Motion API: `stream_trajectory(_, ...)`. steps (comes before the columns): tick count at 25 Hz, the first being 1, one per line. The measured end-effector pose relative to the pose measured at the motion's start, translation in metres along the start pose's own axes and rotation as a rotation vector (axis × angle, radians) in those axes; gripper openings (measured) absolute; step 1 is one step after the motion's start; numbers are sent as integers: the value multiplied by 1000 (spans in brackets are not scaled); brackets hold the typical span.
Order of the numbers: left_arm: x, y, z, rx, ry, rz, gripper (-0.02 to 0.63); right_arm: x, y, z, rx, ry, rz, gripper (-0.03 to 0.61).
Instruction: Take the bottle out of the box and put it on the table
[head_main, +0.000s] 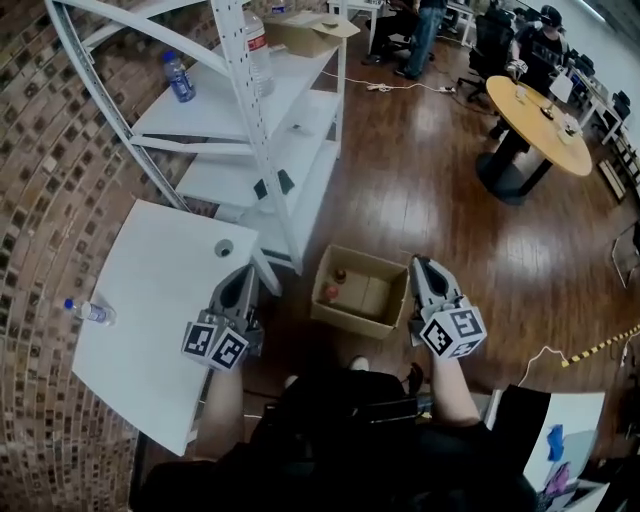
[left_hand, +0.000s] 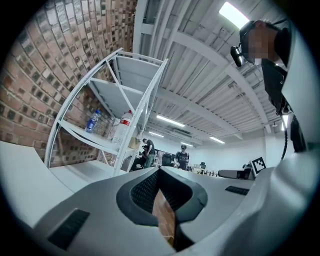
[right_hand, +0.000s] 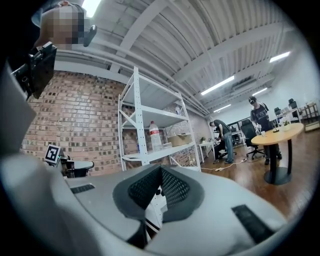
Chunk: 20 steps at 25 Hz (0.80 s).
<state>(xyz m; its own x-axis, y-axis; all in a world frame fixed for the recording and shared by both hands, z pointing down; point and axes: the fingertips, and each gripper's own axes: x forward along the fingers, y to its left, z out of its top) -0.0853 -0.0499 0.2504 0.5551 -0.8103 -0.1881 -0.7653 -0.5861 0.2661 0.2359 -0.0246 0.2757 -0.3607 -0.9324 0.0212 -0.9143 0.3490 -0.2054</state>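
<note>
Left gripper (head_main: 243, 272) and right gripper (head_main: 420, 264) point forward (both jaws together).

Box (head_main: 352, 320) plain cardbd, matt; floor (head_main: 420, 190) wood planks (glossy varnish); shelf rack (head_main: 300, 105) white-painted metal; wall (head_main: 40, 150) rough brick.

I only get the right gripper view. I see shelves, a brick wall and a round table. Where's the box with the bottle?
Observer: The cardboard box is low on the wooden floor, open, between the left gripper and the right gripper. Your camera looks over it.
Operator: Is a bottle really inside?
Observer: Yes. The head view shows a red-capped bottle at the box's left end, with a second bottle top beside it.
Operator: Where's the table to put it on?
Observer: The white table is left of the left gripper. A clear bottle is on it near the far edge.
</note>
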Motion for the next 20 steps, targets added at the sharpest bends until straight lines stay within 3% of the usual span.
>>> stream_trajectory(9,15,-23,-15,37,-14,100,3,32,-20,4,-7,35,145,3)
stream_trajectory(20,39,-9,-43,55,114,75,3,59,-24,-36,6,134,129,3)
